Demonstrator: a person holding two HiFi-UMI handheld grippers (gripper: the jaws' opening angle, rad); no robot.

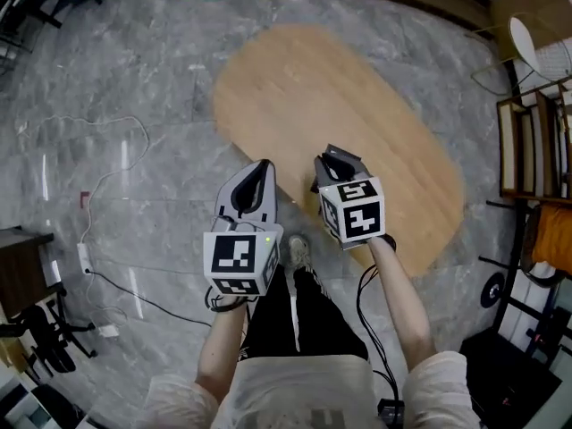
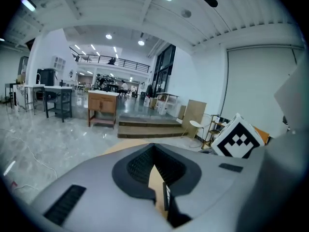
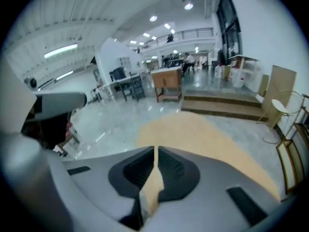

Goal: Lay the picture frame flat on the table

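Note:
No picture frame shows in any view. The oval wooden table [image 1: 357, 105] has a bare top. My left gripper [image 1: 262, 164] hovers at the table's near edge, its jaws together with nothing between them. My right gripper [image 1: 335, 153] hangs just over the table's near part, its jaws also closed and empty. In the left gripper view the jaws of the left gripper [image 2: 154, 146] meet at the tips, with the table [image 2: 118, 147] beyond. The right gripper view shows the right gripper [image 3: 155, 149] the same way, pointing along the table [image 3: 203, 134].
White and black cables [image 1: 116, 181] trail over the grey marble floor at the left, beside a dark desk [image 1: 18, 266]. A wooden rack [image 1: 523, 146] and a white wire chair [image 1: 541, 47] stand at the right. Wooden steps [image 3: 222, 105] lie beyond the table.

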